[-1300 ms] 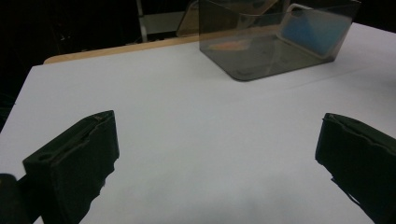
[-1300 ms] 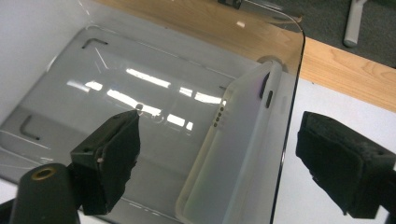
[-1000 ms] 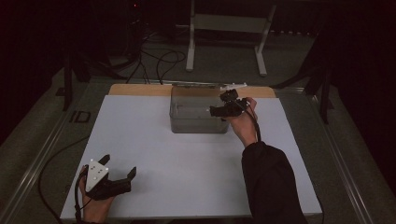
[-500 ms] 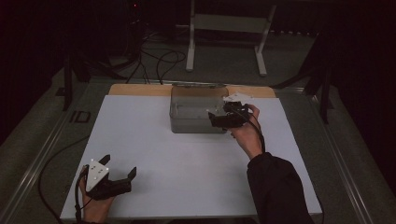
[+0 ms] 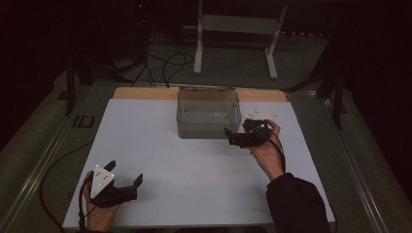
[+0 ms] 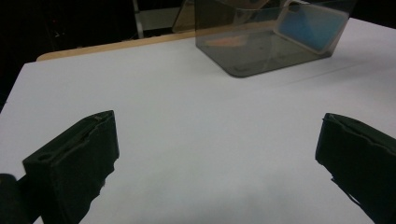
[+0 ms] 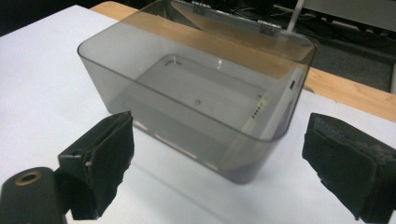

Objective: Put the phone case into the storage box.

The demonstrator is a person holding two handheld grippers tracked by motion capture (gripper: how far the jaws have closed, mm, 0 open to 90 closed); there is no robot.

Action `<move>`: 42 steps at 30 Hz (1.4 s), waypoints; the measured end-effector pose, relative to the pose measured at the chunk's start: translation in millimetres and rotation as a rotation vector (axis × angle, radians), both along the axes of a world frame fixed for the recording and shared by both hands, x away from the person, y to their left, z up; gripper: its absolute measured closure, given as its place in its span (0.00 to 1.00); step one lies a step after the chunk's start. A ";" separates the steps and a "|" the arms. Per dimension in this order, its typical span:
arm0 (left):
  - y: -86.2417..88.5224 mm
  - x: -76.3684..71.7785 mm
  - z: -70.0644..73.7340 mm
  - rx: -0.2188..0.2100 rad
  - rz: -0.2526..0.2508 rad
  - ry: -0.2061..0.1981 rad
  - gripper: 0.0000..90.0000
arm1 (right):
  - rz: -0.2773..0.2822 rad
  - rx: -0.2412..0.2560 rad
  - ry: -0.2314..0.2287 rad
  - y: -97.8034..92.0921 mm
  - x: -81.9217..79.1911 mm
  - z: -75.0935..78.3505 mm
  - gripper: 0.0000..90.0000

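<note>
Clear bin (image 5: 209, 119) at the far middle of the white table (image 5: 160, 160), long axis running left-right. Right gripper (image 5: 233, 140) just beside its near right corner, jaws wide apart, empty. Left gripper (image 5: 127, 180) well apart at the near left edge, likewise gaping.

Box at the back of the table, grippers either side

The box (image 5: 209, 119) stands on the table (image 5: 194, 165) at its far middle, before the wooden edge strip (image 5: 141, 93). The right gripper (image 5: 232, 138) is just beside the box's near right corner. The left gripper (image 5: 125, 182) sits at the near left corner, well apart from the box.
</note>
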State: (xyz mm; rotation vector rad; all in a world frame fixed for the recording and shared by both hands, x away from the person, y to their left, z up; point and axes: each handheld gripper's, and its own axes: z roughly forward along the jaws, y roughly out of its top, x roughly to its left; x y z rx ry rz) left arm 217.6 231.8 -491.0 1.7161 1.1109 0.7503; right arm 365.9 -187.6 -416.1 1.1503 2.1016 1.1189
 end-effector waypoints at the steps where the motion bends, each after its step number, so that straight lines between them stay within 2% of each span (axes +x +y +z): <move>1: 0.0 0.2 0.1 0.001 -0.001 0.000 0.01 | 0.002 0.001 0.008 -1.7 -2.3 -0.7 0.10; 4: 0.2 0.9 0.2 0.000 -0.003 0.003 0.01 | 0.007 0.013 0.008 -4.7 -7.4 -2.9 0.10; 8: 2.0 2.6 1.2 -0.005 -0.005 0.006 0.01 | 0.012 -0.006 0.000 -9.6 -20.2 -7.5 0.10; 11: 2.3 3.5 2.5 -0.008 -0.009 0.004 0.01 | -0.017 -0.010 -0.001 -14.1 -26.3 -9.8 0.10; 13: 1.8 4.1 3.1 -0.009 -0.013 0.004 0.01 | -0.024 -0.011 0.016 -16.9 -29.1 -10.9 0.10; 16: 1.5 5.7 4.7 -0.009 -0.020 0.004 0.01 | -0.028 -0.022 0.011 -19.1 -33.0 -10.8 0.10; 17: 1.6 6.4 5.4 -0.010 -0.020 0.004 0.01 | -0.024 -0.031 0.000 -20.9 -39.5 -9.3 0.10; 21: 2.7 8.6 8.6 -0.027 -0.019 -0.001 0.01 | -0.015 -0.020 -0.008 -25.2 -51.0 -6.9 0.10; 26: 2.4 9.7 10.9 -0.026 -0.024 -0.005 0.01 | -0.020 -0.010 -0.013 -31.2 -58.7 -7.5 0.11; 27: 2.5 10.1 11.4 -0.024 -0.026 -0.003 0.01 | -0.024 -0.002 -0.008 -34.0 -59.6 -9.4 0.11; 28: 2.5 10.4 11.6 -0.027 -0.025 -0.004 0.01 | -0.026 0.004 0.019 -38.0 -60.3 -13.0 0.11; 30: 2.8 11.0 11.8 -0.029 -0.028 -0.001 0.01 | -0.041 -0.006 -0.007 -43.3 -64.1 -17.8 0.11; 36: 3.0 12.4 12.5 -0.032 -0.033 0.002 0.01 | -0.045 0.036 -0.007 -54.3 -74.2 -23.4 0.11; 39: 2.2 13.0 12.5 -0.035 -0.035 0.004 0.01 | -0.064 0.031 -0.012 -63.3 -80.8 -29.9 0.11; 42: 2.1 14.0 12.3 -0.037 -0.037 0.008 0.01 | -0.067 0.062 -0.026 -70.2 -88.2 -36.1 0.11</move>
